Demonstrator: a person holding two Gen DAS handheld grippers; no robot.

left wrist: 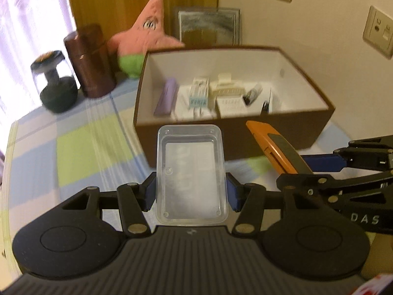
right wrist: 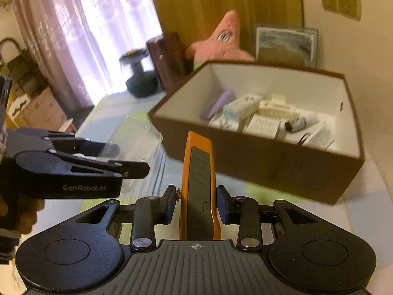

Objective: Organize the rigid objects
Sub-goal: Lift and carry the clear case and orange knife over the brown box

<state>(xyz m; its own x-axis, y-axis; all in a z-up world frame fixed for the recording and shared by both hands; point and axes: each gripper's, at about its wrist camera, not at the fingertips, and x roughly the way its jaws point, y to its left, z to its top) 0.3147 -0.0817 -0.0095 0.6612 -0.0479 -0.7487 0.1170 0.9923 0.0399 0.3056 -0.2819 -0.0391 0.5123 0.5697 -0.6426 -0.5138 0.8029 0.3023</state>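
My left tongs (left wrist: 190, 191) are squeezed on a clear tub (left wrist: 190, 172), one blue pad (left wrist: 150, 193) on each long side. The tub is up off the cloth and its open top faces me. My right tongs (right wrist: 196, 204) are squeezed on an orange knife (right wrist: 197, 186), the kind with a black slider on top. It sticks straight out ahead between the pads. Seen from my left tongs, the knife (left wrist: 277, 147) and the right tongs (left wrist: 343, 169) come in from the right, just beside the tub. Seen from my right tongs, the left tongs (right wrist: 103, 162) and the tub (right wrist: 137, 137) are on the left side. Right past both tongs is a brown box (left wrist: 282, 132) with white walls inside. It is open on top. In it I see a purple bar (left wrist: 167, 97), some small white packs (left wrist: 199, 93), a cream plastic thing (left wrist: 226, 86) and a small dark thing (left wrist: 253, 93), but they are too fuzzy to name well. Under it all is a cloth (left wrist: 81, 147) with blue, green and white squares. Past the box, to the left, are a pink star toy (left wrist: 147, 29), a brown can (left wrist: 91, 61) and a dark jar (left wrist: 55, 83). A picture frame (left wrist: 208, 25) leans on the wall behind the box. There is a pink curtain (right wrist: 81, 36) far off to the left.
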